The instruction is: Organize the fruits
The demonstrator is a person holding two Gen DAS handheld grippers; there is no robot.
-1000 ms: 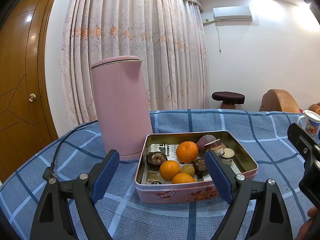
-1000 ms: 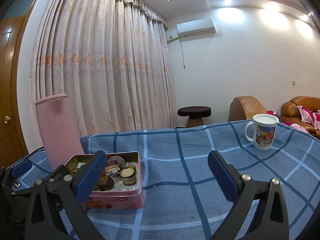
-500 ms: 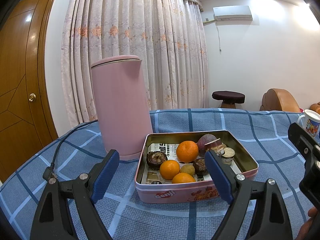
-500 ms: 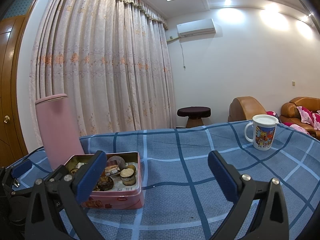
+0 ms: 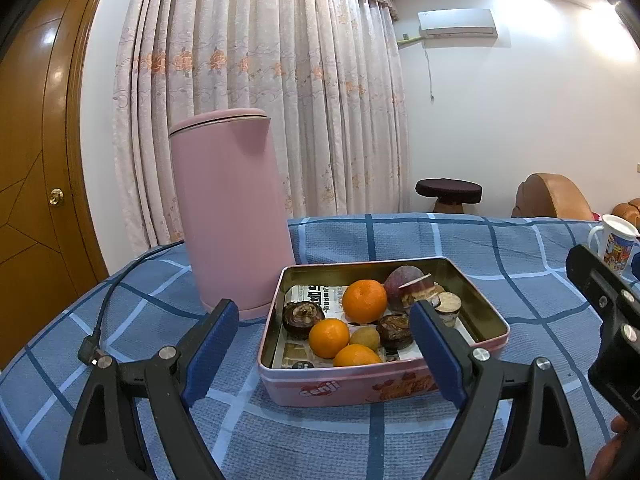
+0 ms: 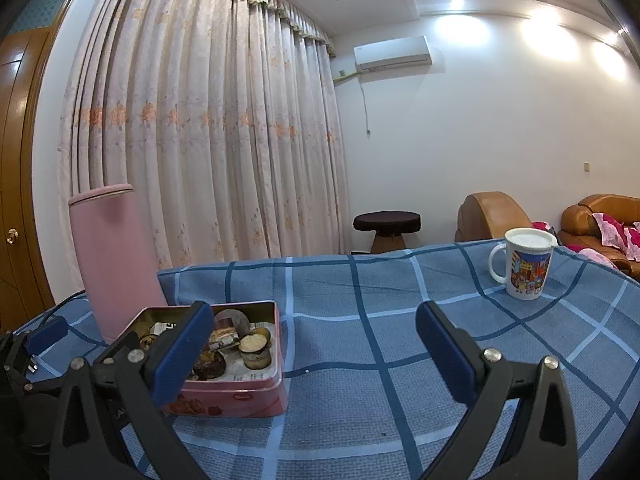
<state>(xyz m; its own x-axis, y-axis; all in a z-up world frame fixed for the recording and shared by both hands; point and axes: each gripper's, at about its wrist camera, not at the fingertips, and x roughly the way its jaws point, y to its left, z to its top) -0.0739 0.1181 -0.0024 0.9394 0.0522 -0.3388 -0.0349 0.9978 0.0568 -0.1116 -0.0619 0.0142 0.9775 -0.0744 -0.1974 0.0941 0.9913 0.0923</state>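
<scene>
From my left wrist camera, working left to right: a black cable (image 5: 108,300) trails over the blue checked tablecloth (image 5: 400,236), then a tall pink kettle (image 5: 230,208) stands upright, its base just beside the back-left corner of the pink tin (image 5: 384,380). My left gripper (image 5: 324,352) hovers in front of the tin with its blue-padded jaws spread wide and nothing between them.

Inside the tin I count 3 oranges: the largest orange (image 5: 364,300) sits toward the back, a second orange (image 5: 329,338) lies in front of it to the left, and a third orange (image 5: 356,356) rests against the front wall. A small yellow-green fruit (image 5: 366,338) is tucked between them. A dark mangosteen (image 5: 303,318) lies at the left, another mangosteen (image 5: 394,332) at the right, and a purple round fruit (image 5: 400,280) sits at the back right — beside it a cut piece I cannot identify. Printed paper lines the tin's floor.

From my right wrist camera, the tin appears at the lower left, partly behind one jaw. My right gripper (image 6: 316,356) is also held wide apart, empty, above bare cloth. Far right, a white cartoon mug (image 6: 526,264) stands upright, well apart from the tin.
</scene>
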